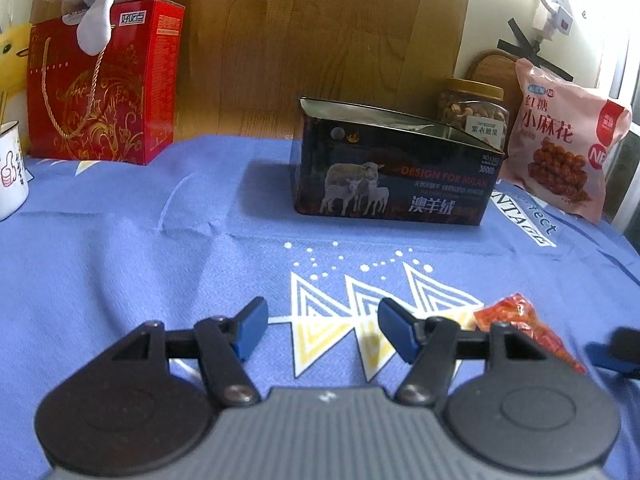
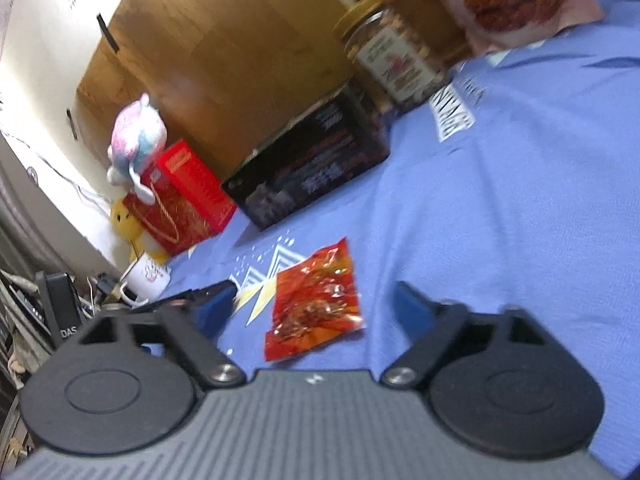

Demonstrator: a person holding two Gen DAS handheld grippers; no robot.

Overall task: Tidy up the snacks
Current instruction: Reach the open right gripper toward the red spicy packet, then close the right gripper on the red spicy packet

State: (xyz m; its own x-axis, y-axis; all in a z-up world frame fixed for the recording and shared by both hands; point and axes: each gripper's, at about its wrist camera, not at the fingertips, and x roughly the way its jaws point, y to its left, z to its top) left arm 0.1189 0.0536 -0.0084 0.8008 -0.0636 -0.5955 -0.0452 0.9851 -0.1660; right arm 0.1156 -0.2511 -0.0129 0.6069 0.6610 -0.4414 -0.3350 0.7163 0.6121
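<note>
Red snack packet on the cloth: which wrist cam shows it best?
Right wrist view: the whole red snack packet lies unobstructed ahead of the open right gripper. The left wrist view catches only part of it, behind the gripper's linkage near the right edge.

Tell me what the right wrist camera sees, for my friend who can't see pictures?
A red snack packet lies on a blue cloth between the right gripper's open fingers. Farther back stand a dark tin and a nut jar.
</note>
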